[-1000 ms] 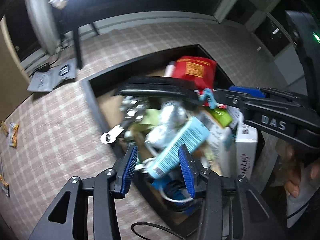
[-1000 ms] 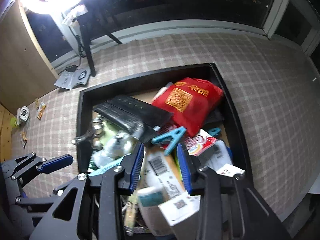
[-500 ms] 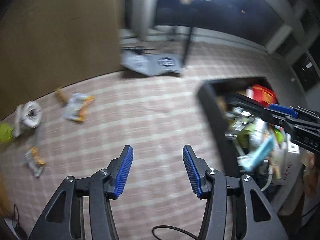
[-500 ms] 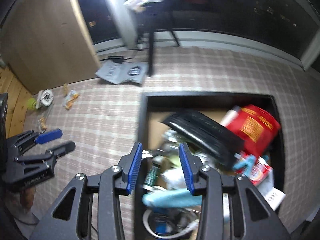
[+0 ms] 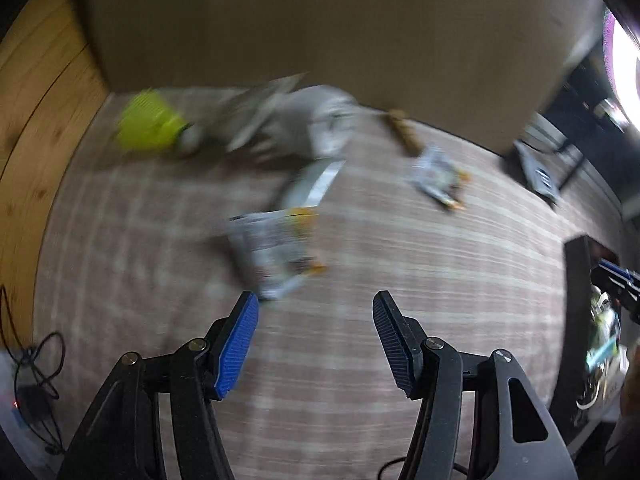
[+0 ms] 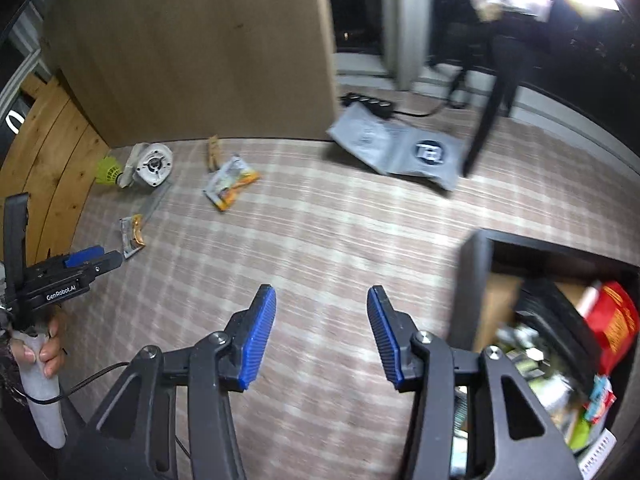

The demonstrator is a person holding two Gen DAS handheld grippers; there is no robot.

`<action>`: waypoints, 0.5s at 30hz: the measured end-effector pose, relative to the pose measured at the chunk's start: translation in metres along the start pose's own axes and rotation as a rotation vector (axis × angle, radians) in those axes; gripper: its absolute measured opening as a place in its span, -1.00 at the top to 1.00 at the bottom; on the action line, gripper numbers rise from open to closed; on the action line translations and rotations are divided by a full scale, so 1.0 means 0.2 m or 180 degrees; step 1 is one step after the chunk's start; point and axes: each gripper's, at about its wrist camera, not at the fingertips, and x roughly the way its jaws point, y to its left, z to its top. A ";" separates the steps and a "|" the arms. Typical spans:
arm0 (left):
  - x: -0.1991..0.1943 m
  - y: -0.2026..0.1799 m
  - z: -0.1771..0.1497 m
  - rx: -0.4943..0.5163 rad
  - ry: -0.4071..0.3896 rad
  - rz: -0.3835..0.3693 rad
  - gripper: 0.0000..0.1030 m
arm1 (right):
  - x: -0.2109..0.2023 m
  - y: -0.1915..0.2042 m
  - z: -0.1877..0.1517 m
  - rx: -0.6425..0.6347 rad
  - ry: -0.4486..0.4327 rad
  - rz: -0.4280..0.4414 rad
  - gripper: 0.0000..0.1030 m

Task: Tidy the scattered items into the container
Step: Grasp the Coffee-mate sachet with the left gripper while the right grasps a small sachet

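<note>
The left gripper [image 5: 316,320] hangs over the pink-and-white checked cloth [image 5: 400,280] that covers the floor, its blue-padded jaws opening with nothing between them. Just ahead of its left pad lies a small silver-and-orange snack packet [image 5: 276,250], blurred. Farther off, against the brown board wall [image 5: 320,20] at the cloth's far edge, sit a yellow-green shuttlecock [image 5: 150,126] and a white round reel-like object [image 5: 332,124]; whether they touch cannot be told from the blur. A wooden clothes peg [image 5: 404,134] and a second silver-and-orange snack packet [image 5: 438,178] lie to the right of these.

The right gripper [image 6: 322,322] likewise points down at bare cloth, jaws opening and empty. The black open-topped container [image 6: 476,280] stands at the cloth's right side, near the right gripper, heaped with items: a red foil bag [image 6: 612,320] and a black flat pouch [image 6: 556,312] among a blurred jumble. In the right wrist view the left gripper shows near the cloth's left edge, held by a hand [image 6: 48,346] on a pale handle. A grey plastic mailer bag [image 6: 404,152] lies near the far edge, by a black furniture leg [image 6: 488,112].
</note>
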 end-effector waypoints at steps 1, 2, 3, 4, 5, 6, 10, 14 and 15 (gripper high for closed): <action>0.01 0.04 0.00 -0.0055 0.0018 -0.0010 -0.12 | 0.03 0.03 0.02 -0.0001 0.0028 0.0022 0.09; 0.02 0.06 0.00 -0.0091 0.0029 -0.0023 -0.15 | 0.06 0.06 0.04 0.0003 0.0051 0.0039 0.08; 0.03 0.09 0.01 -0.0134 0.0040 -0.0037 -0.20 | 0.10 0.10 0.06 0.0006 0.0073 0.0055 0.05; 0.04 0.10 0.01 -0.0172 0.0042 -0.0057 -0.22 | 0.13 0.13 0.09 0.0008 0.0088 0.0070 0.02; 0.06 0.12 0.01 -0.0197 0.0047 -0.0080 -0.25 | 0.16 0.16 0.11 0.0009 0.0099 0.0087 -0.04; 0.07 0.12 0.01 -0.0221 0.0062 -0.0104 -0.26 | 0.19 0.19 0.13 0.0015 0.0112 0.0103 -0.08; 0.13 0.09 0.02 -0.0258 0.0110 -0.0154 -0.34 | 0.33 0.28 0.23 0.0073 0.0215 0.0160 -0.12; 0.19 0.06 0.02 -0.0237 0.0128 -0.0075 -0.37 | 0.45 0.35 0.32 0.0192 0.0310 0.0151 -0.14; 0.20 0.06 0.02 -0.0244 0.0136 -0.0076 -0.37 | 0.48 0.37 0.34 0.0231 0.0333 0.0156 -0.14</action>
